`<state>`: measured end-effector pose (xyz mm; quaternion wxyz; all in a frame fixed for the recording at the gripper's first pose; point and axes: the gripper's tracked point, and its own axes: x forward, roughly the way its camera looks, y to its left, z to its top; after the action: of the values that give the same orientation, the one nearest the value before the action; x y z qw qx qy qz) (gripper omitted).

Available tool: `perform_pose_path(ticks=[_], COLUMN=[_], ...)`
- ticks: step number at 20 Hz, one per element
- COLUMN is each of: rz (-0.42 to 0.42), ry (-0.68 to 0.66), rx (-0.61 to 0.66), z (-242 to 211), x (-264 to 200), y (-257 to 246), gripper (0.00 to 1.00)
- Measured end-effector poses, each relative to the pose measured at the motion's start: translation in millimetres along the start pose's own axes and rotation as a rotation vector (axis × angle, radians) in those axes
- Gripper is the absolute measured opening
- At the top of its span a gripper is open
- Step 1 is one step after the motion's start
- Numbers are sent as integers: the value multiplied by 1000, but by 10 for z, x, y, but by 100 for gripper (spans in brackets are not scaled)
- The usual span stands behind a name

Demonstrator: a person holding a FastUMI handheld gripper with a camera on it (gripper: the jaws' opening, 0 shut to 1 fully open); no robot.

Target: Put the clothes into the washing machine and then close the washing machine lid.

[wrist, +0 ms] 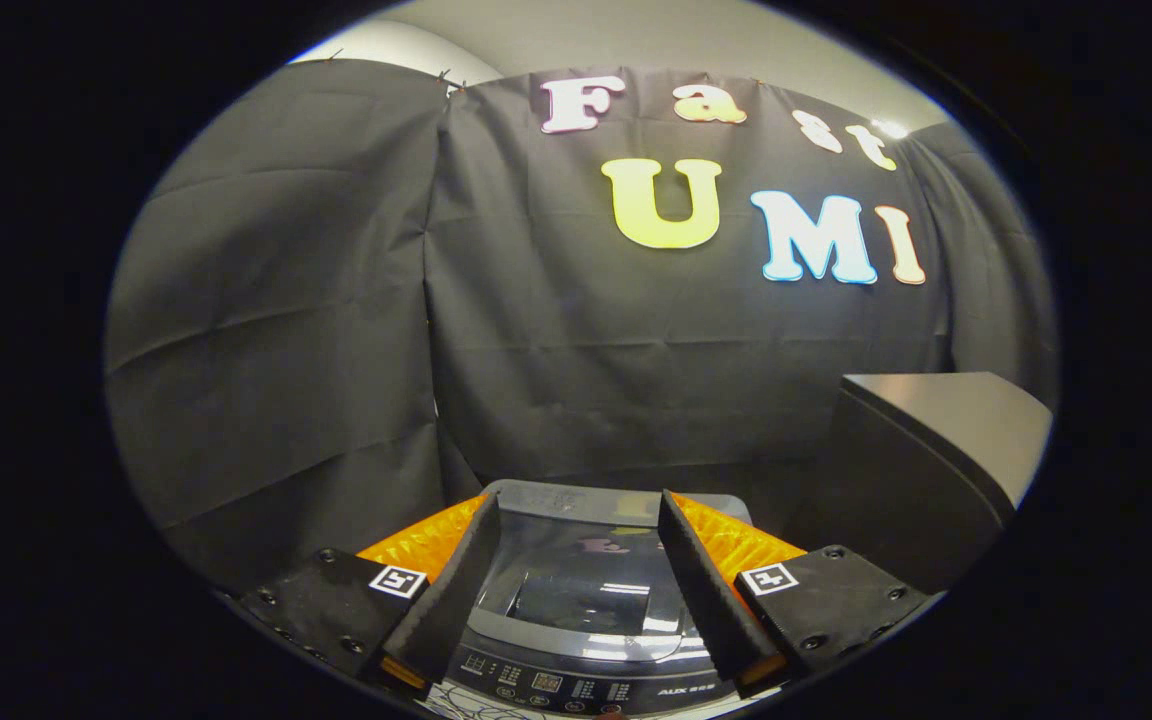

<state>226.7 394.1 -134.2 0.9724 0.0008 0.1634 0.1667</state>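
The claw (576, 560) is wide open and empty. Below, between its fingers, the washer (576, 690) has its lid (581, 585) down. The glossy lid looks stiff and slippery; its front edge is probably the best place to grip.

small brand mark on washing machine control panel (576, 688) — too blurred to read
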Motion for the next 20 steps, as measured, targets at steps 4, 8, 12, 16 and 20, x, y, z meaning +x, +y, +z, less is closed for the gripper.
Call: perform_pose_path(ticks=[4,8,12,16,20], rz=[14,33,28,-7,-29], ry=[-46,-87,-119,-144,-159], rx=[-27,-41,-35,-22,-5], z=[189,393,543,626,676], x=[-434,-896,-1359,-1787,-2161], y=[-239,-490,-770,-1087,-1353], gripper=[98,98,98,98,98])
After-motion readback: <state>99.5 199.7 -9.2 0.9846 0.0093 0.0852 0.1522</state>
